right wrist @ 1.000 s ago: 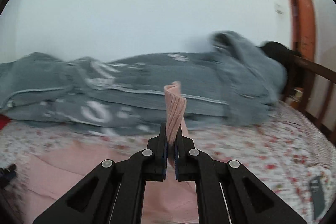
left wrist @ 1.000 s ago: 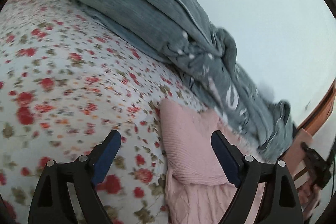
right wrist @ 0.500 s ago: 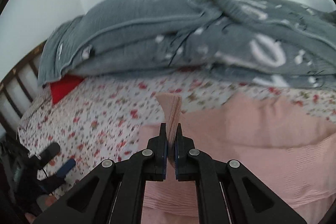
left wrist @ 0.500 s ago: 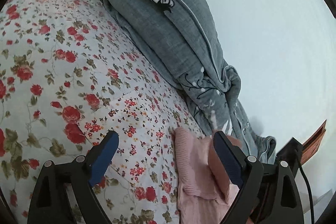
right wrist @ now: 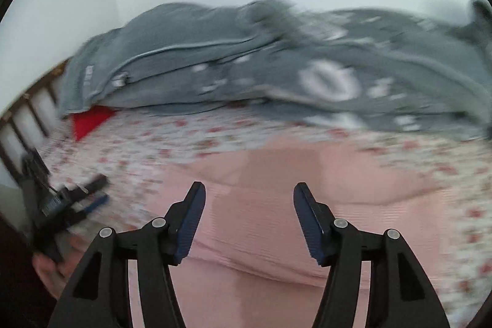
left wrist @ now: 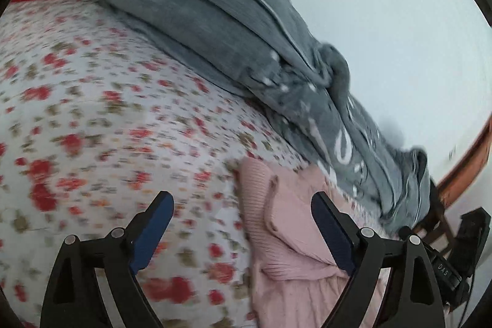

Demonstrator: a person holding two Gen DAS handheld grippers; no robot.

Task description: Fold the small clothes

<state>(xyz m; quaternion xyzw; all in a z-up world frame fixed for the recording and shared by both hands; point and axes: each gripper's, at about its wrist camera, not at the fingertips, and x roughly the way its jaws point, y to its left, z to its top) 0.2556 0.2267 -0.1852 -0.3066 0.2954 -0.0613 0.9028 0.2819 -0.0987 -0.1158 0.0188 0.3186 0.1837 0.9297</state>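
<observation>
A bed with a floral sheet fills both views, one grey quilt heaped along the pale wall and one pink ribbed garment lying on the sheet with a flap already laid over itself. Both hand-held grippers stand apart and empty (two in all): the left hand-held gripper at the garment's edge, the right hand-held gripper above its middle. A good next fold, I judge, means pinching the outer edge low, carrying it straight across and smoothing it flat.

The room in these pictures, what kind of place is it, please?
Most likely a bedroom at home. A floral sheet covers a bed, a grey quilt is bunched against the wall, and a wooden bed rail shows at one end.
</observation>
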